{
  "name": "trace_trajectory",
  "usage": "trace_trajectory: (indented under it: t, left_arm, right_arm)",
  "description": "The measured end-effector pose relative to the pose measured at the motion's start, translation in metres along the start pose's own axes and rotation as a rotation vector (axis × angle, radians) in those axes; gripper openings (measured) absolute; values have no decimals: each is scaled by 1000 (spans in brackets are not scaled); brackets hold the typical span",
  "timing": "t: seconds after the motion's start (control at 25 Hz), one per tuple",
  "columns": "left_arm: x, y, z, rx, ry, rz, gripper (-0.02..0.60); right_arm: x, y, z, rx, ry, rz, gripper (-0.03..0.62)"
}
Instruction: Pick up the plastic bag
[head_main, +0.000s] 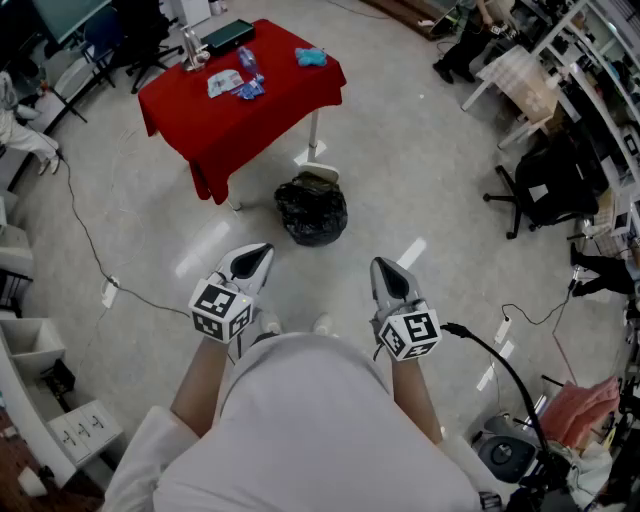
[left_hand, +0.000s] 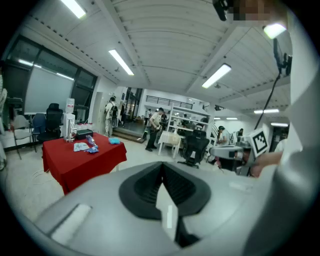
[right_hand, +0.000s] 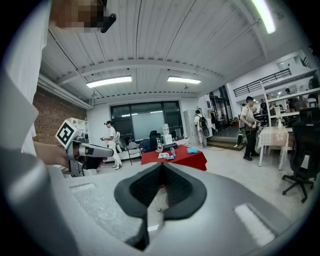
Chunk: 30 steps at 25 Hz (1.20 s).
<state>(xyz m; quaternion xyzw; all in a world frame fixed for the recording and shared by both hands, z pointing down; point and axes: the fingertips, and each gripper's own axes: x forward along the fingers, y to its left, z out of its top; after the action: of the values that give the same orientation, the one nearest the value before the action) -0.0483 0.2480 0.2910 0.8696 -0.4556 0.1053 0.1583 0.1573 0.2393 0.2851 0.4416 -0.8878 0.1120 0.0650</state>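
A black plastic bag (head_main: 311, 212), full and knotted at the top, sits on the grey floor by a leg of the red-clothed table (head_main: 235, 110). I hold both grippers level in front of my body, short of the bag and apart from it. The left gripper (head_main: 260, 252) has its jaws together with nothing between them, and so does the right gripper (head_main: 383, 266). In the left gripper view the left gripper (left_hand: 161, 172) points across the room, and the bag is hidden below its body. The right gripper (right_hand: 161, 172) points toward the table (right_hand: 176, 156); no bag shows there either.
On the table lie a bottle (head_main: 248, 62), a blue cloth (head_main: 310, 57) and packets. A black office chair (head_main: 548, 188) stands to the right, a white table (head_main: 515, 78) beyond it. Cables (head_main: 95, 255) run over the floor at left and right. People stand at the room's far side.
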Motion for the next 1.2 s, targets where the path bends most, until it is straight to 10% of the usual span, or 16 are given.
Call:
trace_trajectory:
  t: [1.2]
  left_arm:
    - [18,-33,-8,-42,10,75,3]
  right_arm:
    - [-16,-40,-1,-19,9,75,0]
